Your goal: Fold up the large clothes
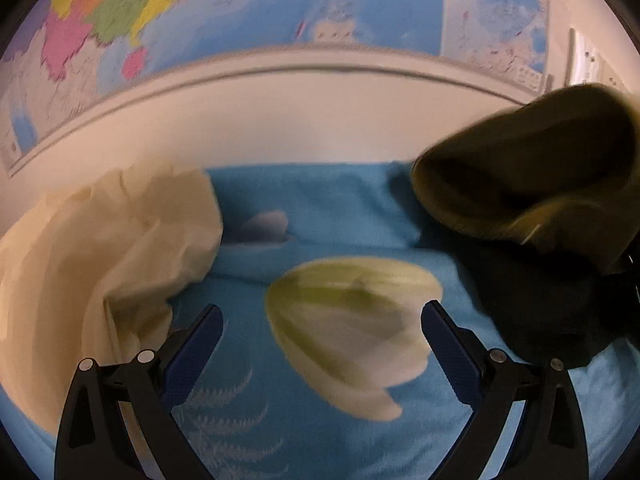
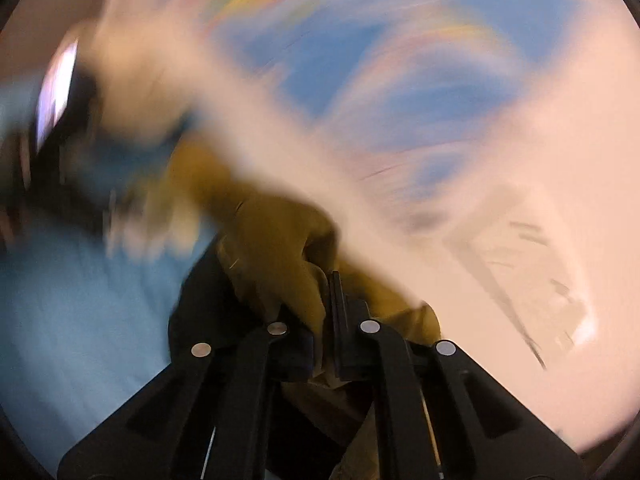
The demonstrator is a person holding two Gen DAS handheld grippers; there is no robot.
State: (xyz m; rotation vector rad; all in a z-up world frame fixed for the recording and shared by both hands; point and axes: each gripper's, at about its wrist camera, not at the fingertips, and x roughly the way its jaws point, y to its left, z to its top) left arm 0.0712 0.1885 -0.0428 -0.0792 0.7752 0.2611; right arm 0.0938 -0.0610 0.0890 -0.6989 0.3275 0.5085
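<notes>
where the left wrist view begins at its left edge, a crumpled cream cloth (image 1: pixel 108 248) lies heaped on the blue bedsheet (image 1: pixel 328 200), against the pale wall beneath a coloured wall map (image 1: pixel 248 4). just right of the heap, the left gripper (image 1: pixel 320 316) hangs over the sheet with its blue-padded fingers (image 1: pixel 192 352) spread wide and nothing between them but the bedding; a large white tulip print (image 1: pixel 352 328) on the sheet shows in the gap. further right, the olive-green garment (image 1: pixel 528 172) is lifted off the bed in a rounded fold, with a darker part of it (image 1: pixel 552 308) hanging below down to the sheet, at the right edge of the view. in the right wrist view, heavily blurred, the blue sheet fills the left side, a dark object with a bright patch sits at the far left, too smeared to identify, and in the middle the right gripper (image 2: pixel 326 320) is clamped tight on a bunched piece of the olive-green garment (image 2: pixel 272 236), which rises from between the closed fingers. to the right lies the pale wall, with the map smeared above.
</notes>
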